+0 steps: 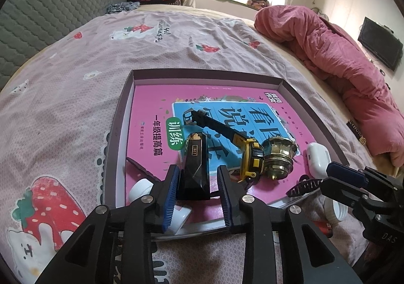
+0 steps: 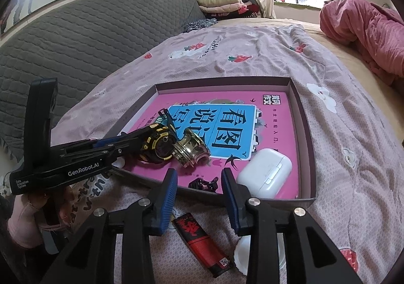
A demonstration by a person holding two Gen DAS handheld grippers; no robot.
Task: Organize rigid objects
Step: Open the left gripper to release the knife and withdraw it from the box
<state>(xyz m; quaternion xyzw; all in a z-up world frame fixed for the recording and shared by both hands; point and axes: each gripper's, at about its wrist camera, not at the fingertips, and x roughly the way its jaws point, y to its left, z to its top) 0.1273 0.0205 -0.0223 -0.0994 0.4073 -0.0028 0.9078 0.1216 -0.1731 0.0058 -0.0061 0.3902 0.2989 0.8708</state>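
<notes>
Nearest, on the bedspread (image 2: 252, 62) just outside the tray, a red and black lighter (image 2: 202, 246) lies beside a white cap (image 2: 242, 256), under the right gripper (image 2: 199, 190). Its blue-padded fingers (image 2: 168, 198) stand partly open and hold nothing; a black hair claw (image 2: 204, 184) lies past them, inside the tray's near wall.

To the left, the left gripper (image 1: 198, 188) straddles a black faceted bottle (image 1: 195, 170) lying in the shallow tray (image 1: 121, 117). Its fingers (image 1: 170, 193) stand part open, and whether the pads touch the bottle cannot be told.

Farther in, on a pink book (image 1: 151, 97) lining the tray, lie a yellow and black watch (image 1: 250, 158), a brass knob (image 1: 277, 155) touching it, and, at the right, a white earbud case (image 2: 265, 173).

Beyond, at the far right, a pink quilt (image 1: 341, 57) is heaped up.
</notes>
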